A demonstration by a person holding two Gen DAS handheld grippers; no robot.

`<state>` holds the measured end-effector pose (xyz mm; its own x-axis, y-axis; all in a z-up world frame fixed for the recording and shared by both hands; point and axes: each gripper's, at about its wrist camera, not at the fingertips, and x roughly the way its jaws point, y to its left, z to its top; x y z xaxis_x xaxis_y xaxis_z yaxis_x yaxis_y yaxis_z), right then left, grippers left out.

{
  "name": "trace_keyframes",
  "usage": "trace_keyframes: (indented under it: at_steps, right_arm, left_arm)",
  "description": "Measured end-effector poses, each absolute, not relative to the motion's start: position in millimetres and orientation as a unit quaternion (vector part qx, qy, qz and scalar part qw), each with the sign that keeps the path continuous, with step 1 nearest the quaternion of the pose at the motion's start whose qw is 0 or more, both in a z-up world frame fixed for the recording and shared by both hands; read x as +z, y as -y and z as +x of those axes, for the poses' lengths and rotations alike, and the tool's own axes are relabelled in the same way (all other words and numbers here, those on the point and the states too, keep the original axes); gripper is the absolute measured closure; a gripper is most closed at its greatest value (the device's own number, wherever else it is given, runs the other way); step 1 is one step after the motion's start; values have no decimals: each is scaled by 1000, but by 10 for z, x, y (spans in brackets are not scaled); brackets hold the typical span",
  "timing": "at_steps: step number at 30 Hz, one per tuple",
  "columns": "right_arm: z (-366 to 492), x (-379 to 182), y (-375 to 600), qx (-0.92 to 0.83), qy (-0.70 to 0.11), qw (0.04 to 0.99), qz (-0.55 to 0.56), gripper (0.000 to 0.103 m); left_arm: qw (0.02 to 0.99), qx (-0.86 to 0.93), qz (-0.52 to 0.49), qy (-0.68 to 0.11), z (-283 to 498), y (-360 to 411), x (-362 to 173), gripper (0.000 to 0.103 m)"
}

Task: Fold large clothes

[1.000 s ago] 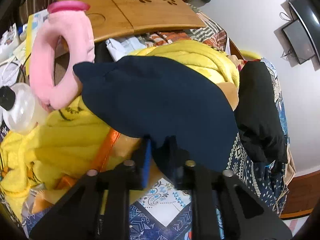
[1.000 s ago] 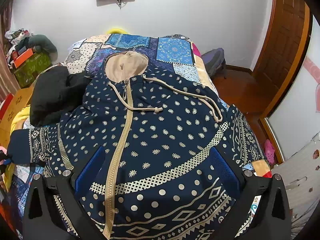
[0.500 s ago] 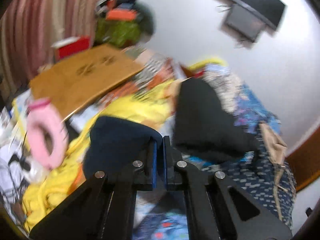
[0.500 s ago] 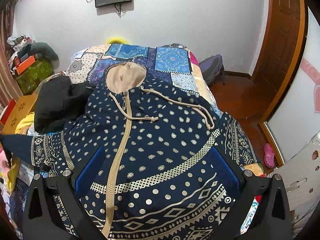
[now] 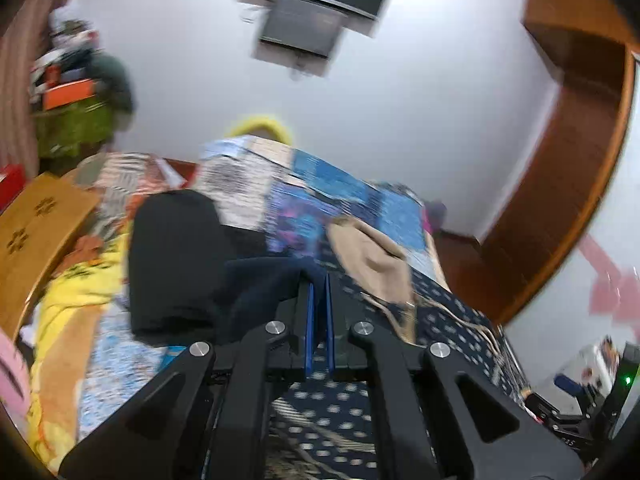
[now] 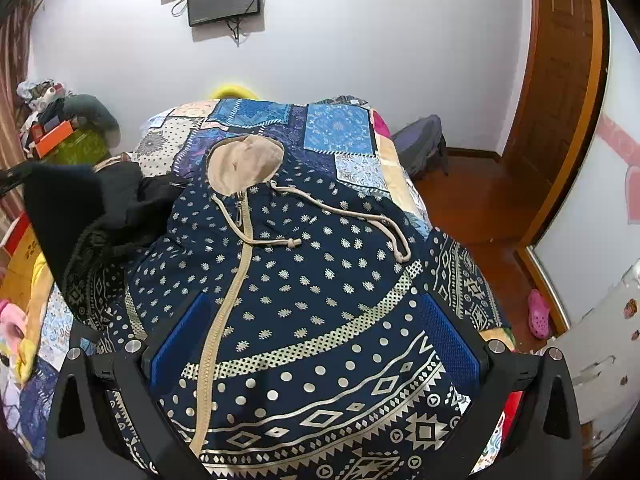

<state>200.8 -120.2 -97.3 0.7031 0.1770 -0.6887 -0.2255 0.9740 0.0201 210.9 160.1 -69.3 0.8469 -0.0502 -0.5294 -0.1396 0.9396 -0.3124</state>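
**Sleeve lifted by the left tool, right tool wide above the hoodie**

Left wrist view: the left tool [image 5: 319, 280] is clenched, its blue pads nearly together, pinching the plain navy cuff end of the sleeve [image 5: 264, 280]. The sleeve cloth hangs away to the left of the tips, in front of a black garment [image 5: 172, 256] lying on the bed [image 5: 320, 184]. Just right of the tips lies the tan hood [image 5: 368, 256] of the hoodie [image 5: 452, 312], and the dotted navy body runs under and past the tool toward the lower right. The picture is blurred (edges smear), so finer detail is unclear.

Right wrist view: the right tool [image 6: 316, 332] is released, its blue pads standing wide apart over the lower front of the hoodie [image 6: 304, 280]; whether they touch the cloth I cannot tell. The garment lies face up on the patchwork bed [image 6: 340, 128], zipper [image 6: 236, 276] running up to the tan hood [image 6: 244, 164] at the far end, drawstrings [image 6: 352, 216] trailing across the chest. At the left the sleeve [image 6: 60, 204] is raised off the bed, its dark cuff high beside the black garment [image 6: 140, 200]. The other sleeve [image 6: 460, 280] lies flat at the right edge.
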Motion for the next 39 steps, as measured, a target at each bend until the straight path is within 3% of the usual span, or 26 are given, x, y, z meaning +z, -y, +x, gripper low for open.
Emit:
trace_keyframes:
  at_steps: [12, 21, 24, 26, 28, 33, 39]
  right_arm:
    - [2017, -1049, 1344, 103, -382, 918, -27, 0]
    - [1996, -1073, 1404, 95, -387, 917, -31, 0]
    - [1999, -1061, 1397, 95, -385, 917, -32, 0]
    - [1995, -1040, 1376, 95, -382, 918, -35, 0]
    - [1991, -1014, 1326, 97, -379, 919, -44, 0]
    - [2020, -917, 1145, 109, -364, 923, -65, 0]
    - [2065, -794, 722, 157, -340, 920, -112, 0]
  left_arm:
    - [890, -120, -134, -420, 2693, -191, -1431, 100]
    - [843, -170, -67, -506, 2624, 266, -1917, 97]
    - [851, -171, -46, -494, 2498, 245, -1807, 87]
    - [860, -173, -46, -479, 2395, 168, -1683, 67]
    - [874, -165, -48, -455, 2277, 41, -1511, 59]
    - [898, -131, -52, -417, 2117, -317, -1170, 58]
    - [926, -64, -47, -370, 1954, -844, -878, 46]
